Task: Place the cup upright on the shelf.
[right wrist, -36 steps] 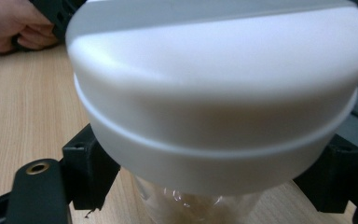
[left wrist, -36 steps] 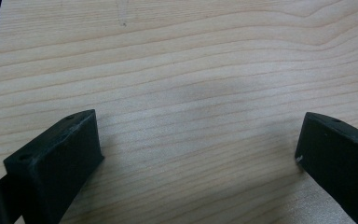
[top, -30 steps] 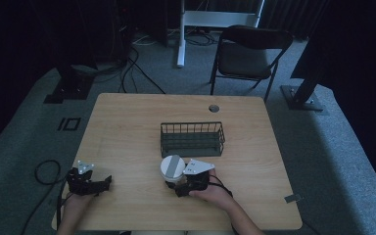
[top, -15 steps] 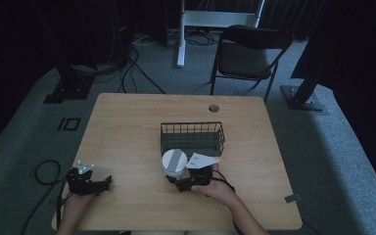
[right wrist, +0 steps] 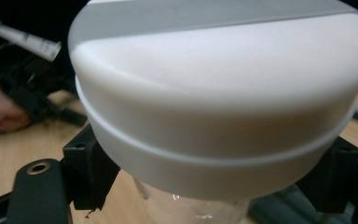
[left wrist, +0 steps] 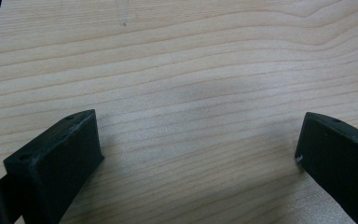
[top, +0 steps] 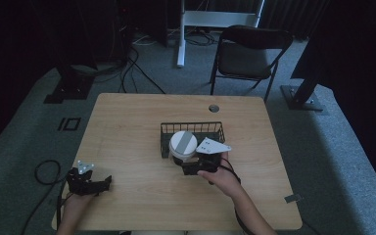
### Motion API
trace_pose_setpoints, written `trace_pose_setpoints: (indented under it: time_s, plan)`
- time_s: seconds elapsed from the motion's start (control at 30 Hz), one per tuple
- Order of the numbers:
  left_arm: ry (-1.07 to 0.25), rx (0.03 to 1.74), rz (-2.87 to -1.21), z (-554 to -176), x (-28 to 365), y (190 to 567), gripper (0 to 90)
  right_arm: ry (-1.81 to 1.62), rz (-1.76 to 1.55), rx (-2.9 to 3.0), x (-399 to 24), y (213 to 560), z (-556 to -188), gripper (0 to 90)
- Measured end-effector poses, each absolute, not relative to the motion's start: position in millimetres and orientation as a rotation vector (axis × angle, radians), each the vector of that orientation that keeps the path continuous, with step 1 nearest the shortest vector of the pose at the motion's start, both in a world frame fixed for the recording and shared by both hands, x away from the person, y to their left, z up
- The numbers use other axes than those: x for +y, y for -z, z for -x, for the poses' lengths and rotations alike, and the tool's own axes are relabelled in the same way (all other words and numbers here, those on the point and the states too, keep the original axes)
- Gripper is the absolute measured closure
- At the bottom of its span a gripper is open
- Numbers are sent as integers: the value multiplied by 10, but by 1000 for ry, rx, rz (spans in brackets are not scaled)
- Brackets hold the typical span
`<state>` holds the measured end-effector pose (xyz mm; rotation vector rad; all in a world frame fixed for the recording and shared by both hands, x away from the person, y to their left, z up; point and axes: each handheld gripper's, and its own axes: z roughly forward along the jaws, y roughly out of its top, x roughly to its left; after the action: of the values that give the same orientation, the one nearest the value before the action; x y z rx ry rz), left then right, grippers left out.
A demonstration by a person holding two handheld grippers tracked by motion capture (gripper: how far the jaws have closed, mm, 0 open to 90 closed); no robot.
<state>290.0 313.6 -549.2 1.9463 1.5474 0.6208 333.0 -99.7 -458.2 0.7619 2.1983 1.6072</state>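
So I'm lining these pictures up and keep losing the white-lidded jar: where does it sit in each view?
High view: the jar sits centre, at the wire basket's front edge, beside the right gripper.
Left gripper view: bare tabletop between open jaws.
Right gripper view: the jar spans the frame, jaws around its clear body.
Shared landmark: the wood tabletop.

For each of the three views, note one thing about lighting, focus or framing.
High view: dim, surroundings nearly black, wooden table moderately lit. Left gripper view: sharp wood grain, a soft shadow between the open jaws. Right gripper view: white lid so close it crops and softens, with the clear jar beneath it.
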Motion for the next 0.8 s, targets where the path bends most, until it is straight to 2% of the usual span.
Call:
trace_pose_setpoints:
  time_s: [0.47,0.8]
  plan:
    - [-621,1547,-1947,-2900,3136,5492,2,-1591,-886,2014,-1158,4314,-3612,183]
    - [-621,1547,-1947,-2900,3136,5492,2,-1429,-1049,1920,-1301,4320,-3837,183]
